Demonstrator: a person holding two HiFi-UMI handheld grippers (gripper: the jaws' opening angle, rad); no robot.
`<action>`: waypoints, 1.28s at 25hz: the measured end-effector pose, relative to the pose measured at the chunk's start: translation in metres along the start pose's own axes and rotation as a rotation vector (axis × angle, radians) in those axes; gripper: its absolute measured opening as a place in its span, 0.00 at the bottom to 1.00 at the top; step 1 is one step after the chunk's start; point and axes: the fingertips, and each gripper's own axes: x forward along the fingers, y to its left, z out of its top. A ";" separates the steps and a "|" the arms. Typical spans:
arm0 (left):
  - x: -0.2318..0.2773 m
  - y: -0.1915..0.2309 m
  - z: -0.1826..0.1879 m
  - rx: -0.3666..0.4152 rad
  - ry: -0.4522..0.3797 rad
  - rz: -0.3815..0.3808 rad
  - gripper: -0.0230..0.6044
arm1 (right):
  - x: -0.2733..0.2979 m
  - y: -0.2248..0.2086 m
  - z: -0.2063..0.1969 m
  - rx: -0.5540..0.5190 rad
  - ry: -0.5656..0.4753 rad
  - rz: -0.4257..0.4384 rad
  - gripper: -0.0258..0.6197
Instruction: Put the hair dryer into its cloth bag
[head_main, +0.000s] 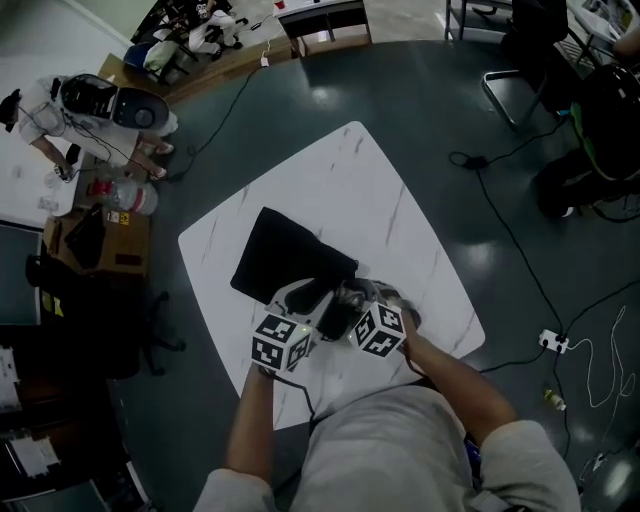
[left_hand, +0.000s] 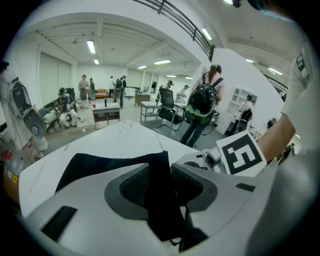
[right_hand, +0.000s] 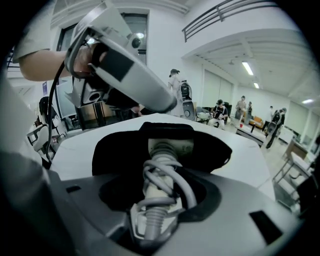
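Our right tool grips the hair dryer, which we judge only partly inside the cloth bag; left tool stands parted around its edge.

No legible text, no brands or numbers, no readable signs in any view

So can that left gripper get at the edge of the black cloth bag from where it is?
Probably yes: a fold of the black cloth bag stands between the open jaws of the left gripper, nothing blocking it. The right gripper, shut on the white plastic hair dryer, is alongside, not across.
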 end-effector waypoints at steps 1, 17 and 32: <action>-0.006 -0.002 -0.002 0.009 -0.010 -0.001 0.24 | 0.000 -0.001 0.000 -0.001 0.000 0.002 0.38; -0.014 -0.016 -0.107 0.174 0.172 0.300 0.37 | 0.002 -0.001 0.000 0.009 0.004 0.005 0.38; -0.020 -0.004 -0.094 0.157 0.126 0.361 0.07 | 0.001 0.000 0.012 0.038 -0.001 -0.006 0.38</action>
